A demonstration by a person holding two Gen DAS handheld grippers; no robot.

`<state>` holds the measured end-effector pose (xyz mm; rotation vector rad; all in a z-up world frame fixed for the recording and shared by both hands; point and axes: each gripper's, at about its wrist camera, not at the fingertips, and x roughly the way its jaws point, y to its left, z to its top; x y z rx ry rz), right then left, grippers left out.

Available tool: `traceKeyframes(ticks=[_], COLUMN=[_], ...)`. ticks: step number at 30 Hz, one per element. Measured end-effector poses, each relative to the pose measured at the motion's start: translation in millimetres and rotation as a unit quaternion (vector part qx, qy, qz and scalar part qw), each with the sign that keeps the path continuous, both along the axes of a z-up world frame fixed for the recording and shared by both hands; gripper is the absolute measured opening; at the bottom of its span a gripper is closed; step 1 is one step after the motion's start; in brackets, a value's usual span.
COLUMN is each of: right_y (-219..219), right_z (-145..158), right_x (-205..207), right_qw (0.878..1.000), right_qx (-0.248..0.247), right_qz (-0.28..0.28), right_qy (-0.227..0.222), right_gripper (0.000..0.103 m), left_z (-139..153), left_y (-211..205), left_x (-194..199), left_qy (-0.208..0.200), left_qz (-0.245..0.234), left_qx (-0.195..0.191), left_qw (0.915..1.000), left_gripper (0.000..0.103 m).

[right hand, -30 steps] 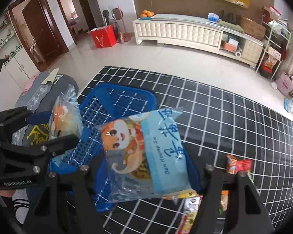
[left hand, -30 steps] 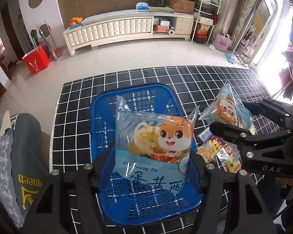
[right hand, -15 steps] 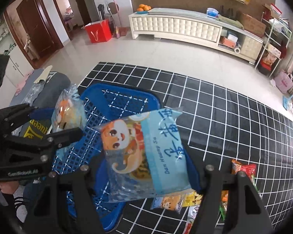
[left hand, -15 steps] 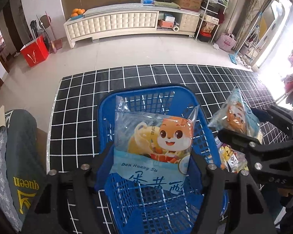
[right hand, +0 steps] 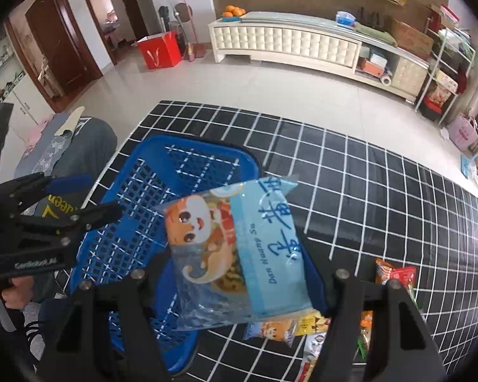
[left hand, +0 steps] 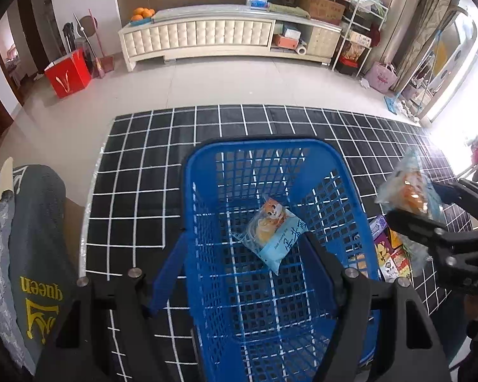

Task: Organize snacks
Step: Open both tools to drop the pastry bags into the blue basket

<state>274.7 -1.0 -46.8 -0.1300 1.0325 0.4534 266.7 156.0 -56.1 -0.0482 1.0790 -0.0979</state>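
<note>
Two grippers work over a blue basket [left hand: 271, 165] that stands on a black mat with a white grid [left hand: 137, 172]. Spread wide, the left gripper [left hand: 243, 254] holds nothing, its blue-padded fingers [left hand: 165, 270] straddling the basket's near end. Just ahead of and below them, a snack packet [left hand: 272, 232] with a cartoon fox and a pale blue band lies flat on the basket's mesh floor, touching neither finger. Pinched on a second packet [right hand: 239, 248] of the same kind, the right gripper [right hand: 235, 289] carries it tilted, the blue band to the right and the fox face to the left. This held packet hangs above the basket's right edge, partly over the mat. Seen from the left wrist camera, the right gripper sits to the right of the basket, level with its rim. Below and to the right of the right gripper, a heap of loose snacks [right hand: 344, 328] lies on the mat beside the basket, among them a red wrapper [right hand: 395, 275]. Left of the left gripper lies a grey cloth [left hand: 38, 248] with yellow lettering. Beyond the mat, across the tiled floor, stand a white cabinet [left hand: 213, 36] and a red bag [left hand: 68, 73].
</note>
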Motion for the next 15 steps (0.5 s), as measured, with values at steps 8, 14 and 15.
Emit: traceKeyframes(ticks=[8,14,15], right_y=[35,62,67], right_z=[2,-11,-14], right_x=[3,20,25], right_qw=[1.000,0.999,0.999], right_qx=[-0.006,-0.020,-0.024], right_qz=[0.029,0.041,0.039], right_qy=[-0.002,0.010,0.011], right_gripper=[0.072,0.072,0.072], left_z=[15,6,5], left_y=[14,37,40], left_x=[-15,-19,-19], left_qy=[-0.019,-0.016,-0.015], left_qz=[0.002,0.018,0.022], left_qx=[0.003,0.008,0.010], left_qw=[0.9998,0.9997,0.9996], left_gripper=[0.071,0.071,0.071])
